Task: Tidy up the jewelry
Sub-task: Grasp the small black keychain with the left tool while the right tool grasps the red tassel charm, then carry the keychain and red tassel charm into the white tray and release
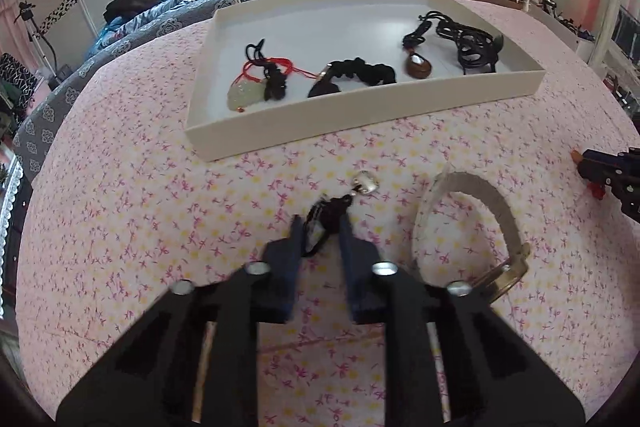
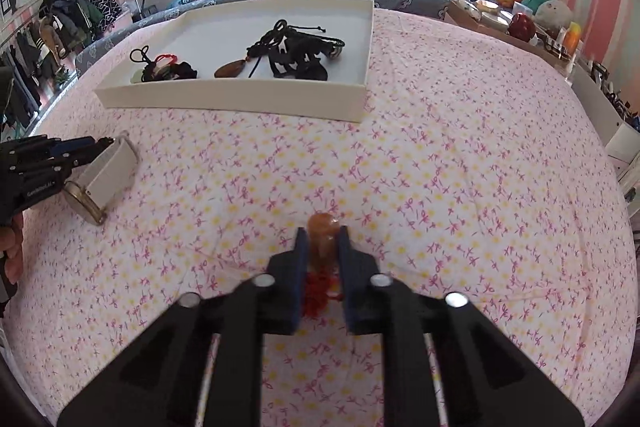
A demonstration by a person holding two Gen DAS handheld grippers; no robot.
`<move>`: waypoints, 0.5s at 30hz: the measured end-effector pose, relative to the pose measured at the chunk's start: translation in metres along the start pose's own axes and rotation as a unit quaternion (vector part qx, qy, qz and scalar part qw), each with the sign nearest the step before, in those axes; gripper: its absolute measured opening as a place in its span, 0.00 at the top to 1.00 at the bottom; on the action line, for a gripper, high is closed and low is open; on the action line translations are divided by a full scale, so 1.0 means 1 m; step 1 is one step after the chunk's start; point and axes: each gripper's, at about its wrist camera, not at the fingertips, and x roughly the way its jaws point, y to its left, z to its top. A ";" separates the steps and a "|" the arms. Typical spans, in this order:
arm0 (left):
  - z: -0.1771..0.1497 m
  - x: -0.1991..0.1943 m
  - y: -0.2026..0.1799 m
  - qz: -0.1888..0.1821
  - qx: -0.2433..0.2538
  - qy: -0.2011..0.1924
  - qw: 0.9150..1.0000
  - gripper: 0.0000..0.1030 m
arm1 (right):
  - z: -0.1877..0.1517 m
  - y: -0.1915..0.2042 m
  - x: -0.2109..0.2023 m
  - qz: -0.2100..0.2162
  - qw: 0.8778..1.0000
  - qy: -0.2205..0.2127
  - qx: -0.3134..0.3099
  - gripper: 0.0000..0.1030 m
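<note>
Left gripper (image 1: 322,227) fingers clenched on black cord (image 1: 320,227) of silver pendant (image 1: 365,183); pendant lies just beyond fingertips on table (image 1: 140,187). Watch (image 1: 476,231) just right of fingers, dial partly hidden. Right gripper (image 2: 323,239) fingers grasp amber pendant (image 2: 323,233); its red cord (image 2: 318,293) half hidden between fingers. White tray (image 2: 240,99) beyond, holding tangled necklaces, hard to separate.
</note>
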 end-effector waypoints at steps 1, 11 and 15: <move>0.001 0.000 -0.002 0.000 0.004 -0.001 1.000 0.96 | -0.001 -0.001 -0.001 0.002 1.000 -0.002 0.001 0.86; 0.024 -0.045 0.011 -0.025 -0.024 -0.065 0.997 0.99 | 0.015 -0.013 -0.038 0.019 0.998 -0.052 0.024 0.86; 0.041 -0.070 0.016 -0.033 -0.032 -0.093 0.995 0.99 | 0.035 -0.011 -0.057 0.019 0.996 -0.080 0.018 0.86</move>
